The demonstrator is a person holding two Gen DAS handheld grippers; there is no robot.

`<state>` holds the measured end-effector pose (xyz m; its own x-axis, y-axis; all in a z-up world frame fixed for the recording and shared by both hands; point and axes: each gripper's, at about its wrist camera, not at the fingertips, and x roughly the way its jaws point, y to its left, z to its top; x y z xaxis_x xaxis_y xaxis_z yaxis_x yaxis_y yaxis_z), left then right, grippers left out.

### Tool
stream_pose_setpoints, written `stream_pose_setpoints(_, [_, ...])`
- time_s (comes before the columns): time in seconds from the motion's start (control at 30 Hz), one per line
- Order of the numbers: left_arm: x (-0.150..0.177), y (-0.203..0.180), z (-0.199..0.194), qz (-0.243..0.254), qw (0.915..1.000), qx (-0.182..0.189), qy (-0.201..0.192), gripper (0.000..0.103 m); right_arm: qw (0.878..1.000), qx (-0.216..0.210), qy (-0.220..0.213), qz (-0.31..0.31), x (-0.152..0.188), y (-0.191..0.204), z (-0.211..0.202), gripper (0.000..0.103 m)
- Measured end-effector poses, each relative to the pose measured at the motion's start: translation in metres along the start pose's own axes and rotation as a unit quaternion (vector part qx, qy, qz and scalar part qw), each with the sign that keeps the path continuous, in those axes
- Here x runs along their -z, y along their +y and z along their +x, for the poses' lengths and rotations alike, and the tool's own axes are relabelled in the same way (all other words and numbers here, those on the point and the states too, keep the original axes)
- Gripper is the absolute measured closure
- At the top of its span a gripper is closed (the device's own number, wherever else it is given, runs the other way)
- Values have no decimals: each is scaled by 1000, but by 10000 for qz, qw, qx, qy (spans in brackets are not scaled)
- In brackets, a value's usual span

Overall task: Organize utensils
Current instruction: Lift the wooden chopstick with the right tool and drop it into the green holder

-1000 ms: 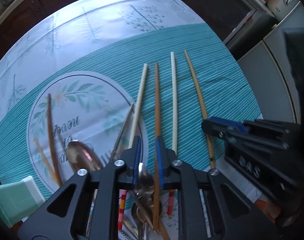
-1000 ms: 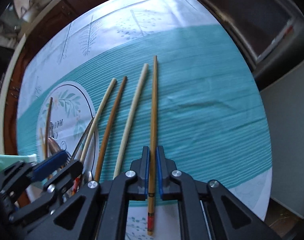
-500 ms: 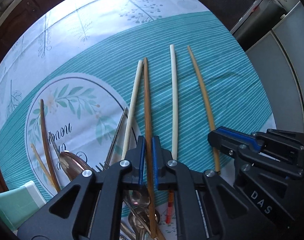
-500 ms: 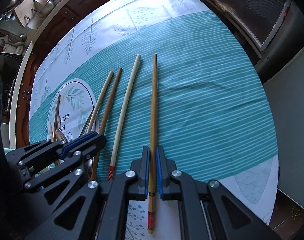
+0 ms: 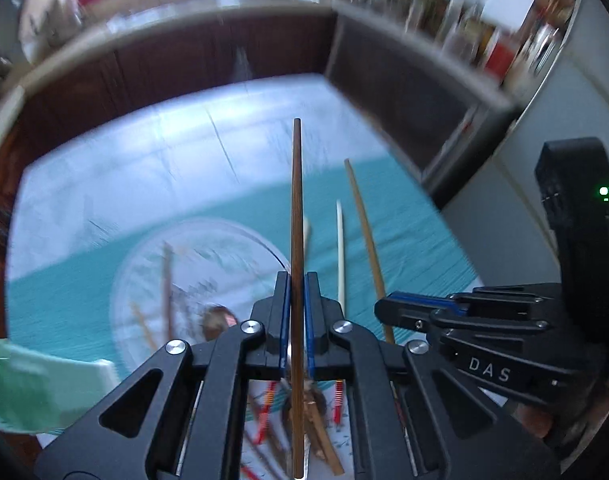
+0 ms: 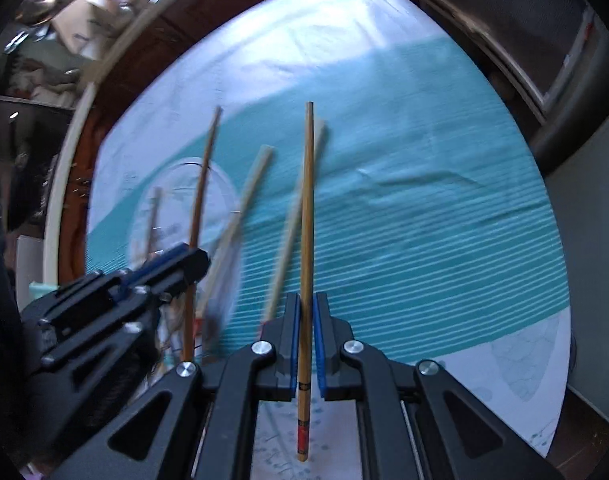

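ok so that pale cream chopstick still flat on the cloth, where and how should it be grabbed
Grip the cream chopstick along its plain shaft, a little toward the red-banded thick end, coming straight down from above with the fingers either side of its width. It lies flat and thin on the teal tablecloth, apart from its neighbours, so a side approach would likely just roll it.

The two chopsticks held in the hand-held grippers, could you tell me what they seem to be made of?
Dark brown chopstick: probably stained wood, smooth, evenly dark, matte. Tan chopstick: likely bamboo or light wood, with a slight sheen and painted red and dark bands near its thick end. Lacquer cannot be ruled out for either.
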<state>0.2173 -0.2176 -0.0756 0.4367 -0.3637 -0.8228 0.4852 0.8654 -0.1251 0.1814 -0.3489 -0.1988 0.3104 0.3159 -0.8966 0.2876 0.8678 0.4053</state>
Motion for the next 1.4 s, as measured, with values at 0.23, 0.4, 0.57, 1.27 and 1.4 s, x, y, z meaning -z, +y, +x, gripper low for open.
stream_pose_setpoints(0.23, [19,54,-125,-218,9734,-743,-2156,99,9864,-746,-1142,-920,19,71,-75,97])
stream_pose_setpoints(0.4, [41,108,-182,-402,9382,-1204,-3220,99,9523,-1290,-2165,-1719,39,139,-111,97])
stream_pose_setpoints(0.57, [70,181,-207,-693,9122,-1517,-3743,99,9107,-1736,-2909,-2362,53,208,-110,97])
stream_pose_setpoints(1.27, [145,325,-145,-1142,8992,-1257,-4032,99,8481,-1898,-3765,-3207,89,322,-2,97])
stream_pose_setpoints(1.4, [158,316,-138,-1141,9065,-1252,-3867,97,8443,-1850,-3615,-3496,102,321,13,97])
